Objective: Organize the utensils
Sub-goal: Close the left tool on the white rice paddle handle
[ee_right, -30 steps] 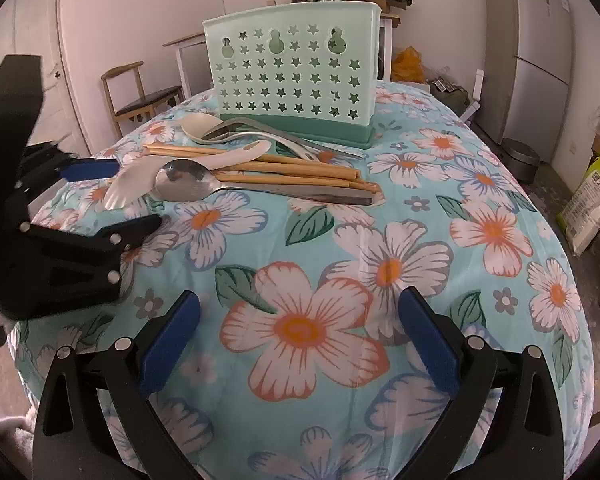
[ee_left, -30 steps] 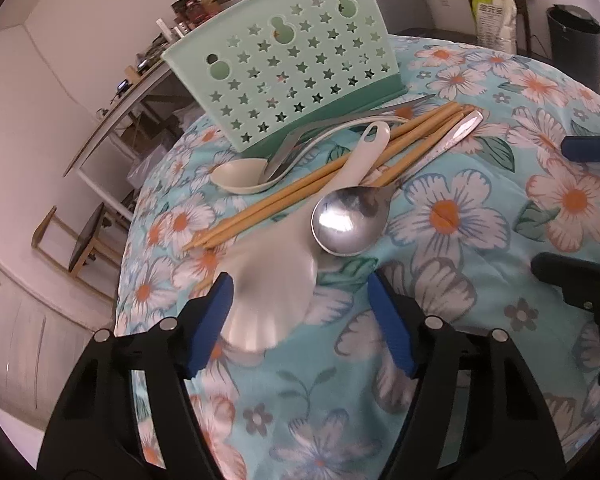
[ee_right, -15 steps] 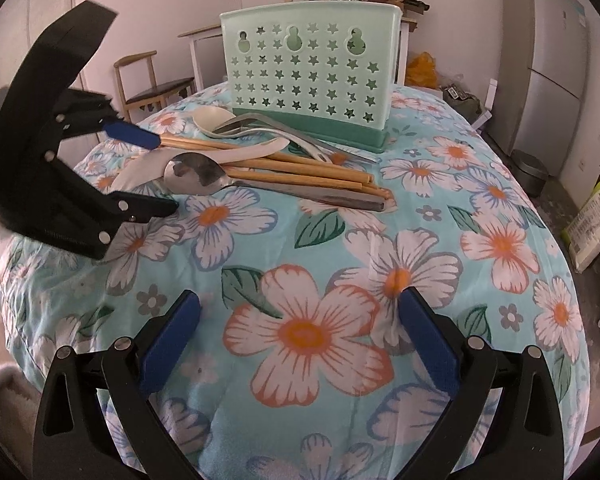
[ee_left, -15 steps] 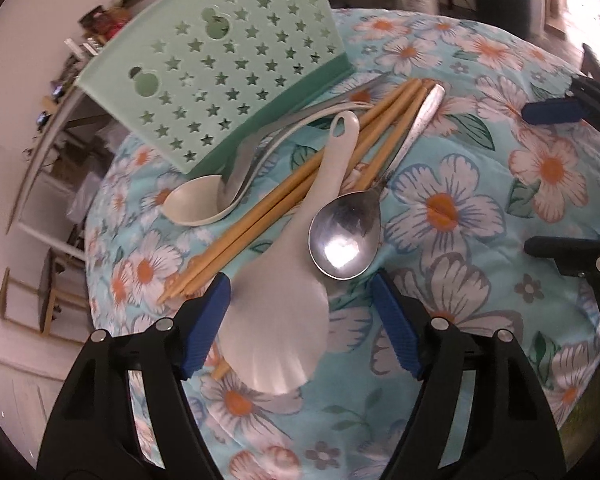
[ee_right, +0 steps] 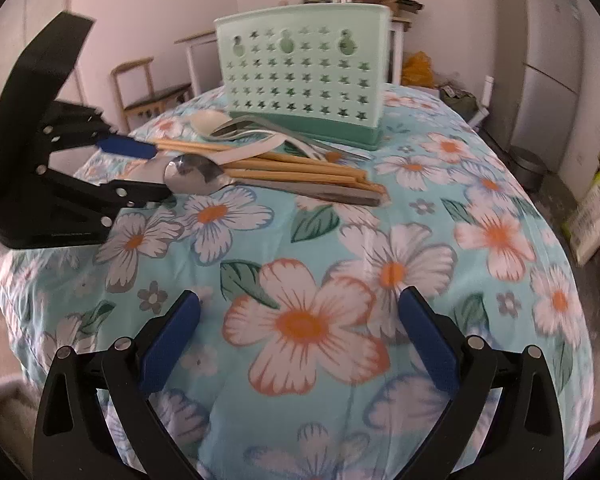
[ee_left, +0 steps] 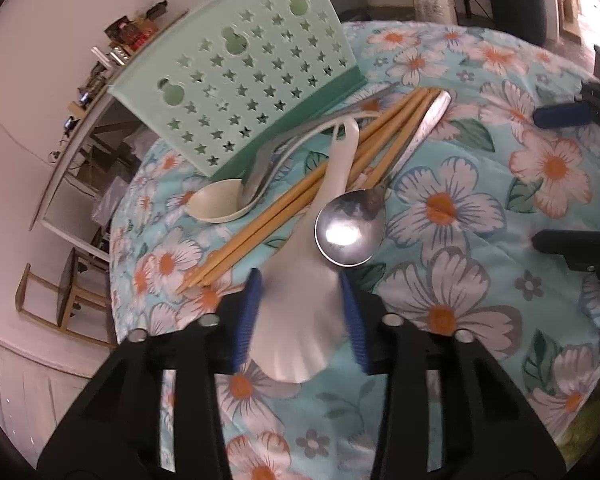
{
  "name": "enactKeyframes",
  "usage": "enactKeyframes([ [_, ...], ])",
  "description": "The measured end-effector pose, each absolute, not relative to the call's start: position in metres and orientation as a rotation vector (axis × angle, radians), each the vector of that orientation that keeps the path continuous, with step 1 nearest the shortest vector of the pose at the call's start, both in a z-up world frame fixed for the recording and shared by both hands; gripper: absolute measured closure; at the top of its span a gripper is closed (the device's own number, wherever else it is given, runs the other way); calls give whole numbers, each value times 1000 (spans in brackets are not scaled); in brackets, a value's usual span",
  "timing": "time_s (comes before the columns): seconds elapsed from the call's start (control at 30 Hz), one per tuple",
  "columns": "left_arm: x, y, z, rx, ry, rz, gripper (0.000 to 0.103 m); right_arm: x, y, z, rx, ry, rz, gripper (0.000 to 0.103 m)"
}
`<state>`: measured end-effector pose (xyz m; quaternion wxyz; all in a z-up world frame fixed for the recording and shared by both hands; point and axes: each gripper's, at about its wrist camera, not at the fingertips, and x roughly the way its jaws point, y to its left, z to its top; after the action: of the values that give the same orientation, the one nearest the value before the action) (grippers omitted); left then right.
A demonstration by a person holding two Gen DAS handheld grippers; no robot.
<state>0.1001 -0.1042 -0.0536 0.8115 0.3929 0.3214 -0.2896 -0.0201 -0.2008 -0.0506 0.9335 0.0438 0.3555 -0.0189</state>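
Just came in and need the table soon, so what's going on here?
A person is sorting a pile of utensils on the floral tablecloth in front of a green holder. The left tool is closing its jaws around the wide end of the white rice paddle, which lies beside the metal spoon and the chopsticks. The right tool hangs open over bare cloth, holding nothing. Nothing appears to stand in the holder yet.
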Motion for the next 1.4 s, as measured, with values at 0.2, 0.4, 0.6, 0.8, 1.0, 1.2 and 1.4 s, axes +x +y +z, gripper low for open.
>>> enactKeyframes([
  [0.2,81,-91,-34,753,694,-641,92,-25,-202,-50,121,725,-59,6],
  [0.4,87,-71,-29,569,694,-600,97,-21,-198,-51,102,734,-79,6],
  [0.6,88,-51,-29,458,715,-613,81,-19,-196,-52,91,734,-95,6],
  [0.8,86,-24,-34,318,784,-539,49,-15,-195,-52,89,736,-111,6],
  [1.0,89,-15,-49,275,805,-485,47,-14,-195,-52,81,738,-115,6],
  [1.2,70,-52,-70,620,653,-437,34,-14,-194,-53,79,740,-122,6],
  [1.4,83,-53,-67,635,639,-504,47,-14,-193,-52,78,744,-130,6],
])
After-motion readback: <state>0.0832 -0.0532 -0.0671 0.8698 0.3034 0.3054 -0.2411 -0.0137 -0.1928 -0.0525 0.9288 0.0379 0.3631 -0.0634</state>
